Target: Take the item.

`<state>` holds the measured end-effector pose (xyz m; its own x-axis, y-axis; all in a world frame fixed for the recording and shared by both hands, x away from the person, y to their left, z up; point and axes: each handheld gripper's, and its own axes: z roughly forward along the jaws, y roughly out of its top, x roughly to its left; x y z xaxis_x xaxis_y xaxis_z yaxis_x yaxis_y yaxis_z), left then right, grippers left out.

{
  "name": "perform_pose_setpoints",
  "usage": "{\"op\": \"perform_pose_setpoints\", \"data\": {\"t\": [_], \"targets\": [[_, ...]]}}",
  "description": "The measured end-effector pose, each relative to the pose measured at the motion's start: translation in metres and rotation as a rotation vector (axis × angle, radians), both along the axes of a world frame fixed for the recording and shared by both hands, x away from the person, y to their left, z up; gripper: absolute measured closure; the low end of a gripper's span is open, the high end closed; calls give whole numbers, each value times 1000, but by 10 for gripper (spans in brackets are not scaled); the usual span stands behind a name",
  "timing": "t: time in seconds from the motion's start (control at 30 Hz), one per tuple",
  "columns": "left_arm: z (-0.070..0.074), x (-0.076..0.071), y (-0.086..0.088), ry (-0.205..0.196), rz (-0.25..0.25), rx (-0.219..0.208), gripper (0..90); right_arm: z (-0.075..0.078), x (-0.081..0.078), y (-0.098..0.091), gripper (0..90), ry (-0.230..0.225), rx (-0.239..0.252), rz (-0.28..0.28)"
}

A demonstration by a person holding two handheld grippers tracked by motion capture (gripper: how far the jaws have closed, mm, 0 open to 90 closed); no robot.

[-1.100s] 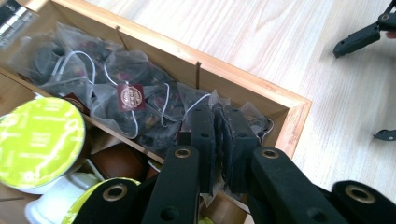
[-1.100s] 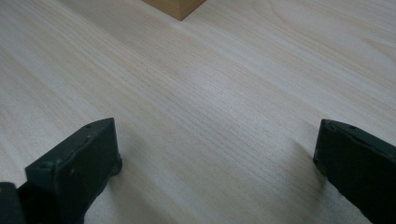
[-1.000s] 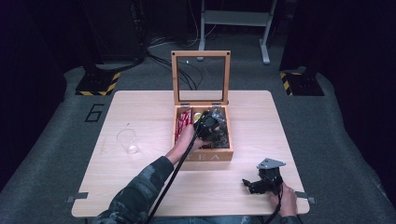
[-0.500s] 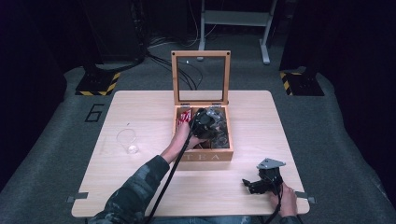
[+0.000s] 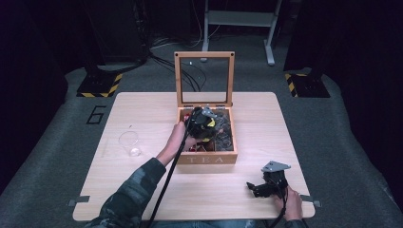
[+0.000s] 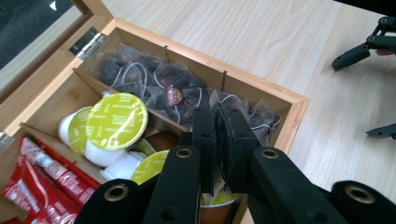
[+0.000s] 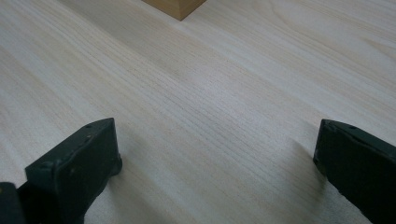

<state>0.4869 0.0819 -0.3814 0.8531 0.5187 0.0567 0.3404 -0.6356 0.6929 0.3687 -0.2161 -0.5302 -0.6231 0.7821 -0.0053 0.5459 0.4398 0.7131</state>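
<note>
Currently my left gripper (image 6: pixel 219 140), pinched on one dark mesh teabag (image 6: pixel 227 122), may snag neighbouring bags' strings.

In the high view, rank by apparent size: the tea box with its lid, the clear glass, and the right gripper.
1. tea box, raised lid included, by far the largest.
2. right gripper and clear glass look about alike; the gripper sits nearer the camera, so I won't rank them.
</note>
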Motion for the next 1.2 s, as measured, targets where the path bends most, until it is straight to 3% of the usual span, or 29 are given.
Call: {"op": "perform_pose_setpoints", "data": {"t": [0.3, 1.2], "targets": [[10, -2, 23, -13, 27, -36, 846, 0, 0, 0, 0, 2, -1, 1], [29, -14, 90, -57, 113, -77, 847, 0, 0, 0, 0, 2, 1, 0]]}}
